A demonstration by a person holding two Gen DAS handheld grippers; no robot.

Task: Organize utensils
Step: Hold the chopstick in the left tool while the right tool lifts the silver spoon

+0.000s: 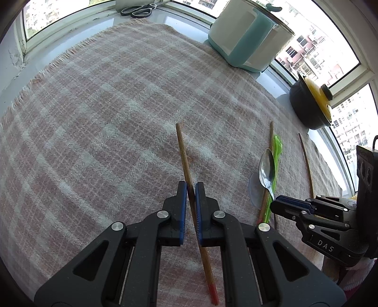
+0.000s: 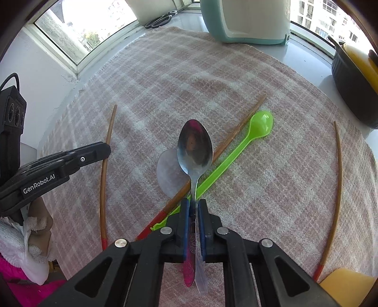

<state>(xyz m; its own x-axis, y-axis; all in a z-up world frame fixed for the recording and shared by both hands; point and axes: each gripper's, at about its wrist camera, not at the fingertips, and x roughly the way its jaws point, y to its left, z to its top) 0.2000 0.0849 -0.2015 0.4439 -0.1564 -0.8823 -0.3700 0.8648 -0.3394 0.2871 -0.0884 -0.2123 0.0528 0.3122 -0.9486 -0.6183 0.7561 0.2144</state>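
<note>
My left gripper (image 1: 191,186) is shut on a wooden chopstick with a red tip (image 1: 185,155), held over the plaid cloth (image 1: 106,106); it shows in the right wrist view (image 2: 104,174) too. My right gripper (image 2: 193,203) is shut on the handle of a metal spoon (image 2: 195,148), bowl pointing away. Under the spoon lie a green plastic spoon (image 2: 238,151), a second chopstick (image 2: 234,137) and a clear plastic spoon (image 2: 167,172). A third chopstick (image 2: 337,189) lies at the right. The right gripper (image 1: 278,203) holds the spoon (image 1: 267,170) in the left wrist view.
A white and teal appliance (image 1: 250,35) stands at the cloth's far edge. A dark pot with a yellow lid (image 1: 311,104) sits at the far right. Scissors (image 1: 137,10) lie on the sill by the windows. A yellow object (image 2: 347,288) is at the near right.
</note>
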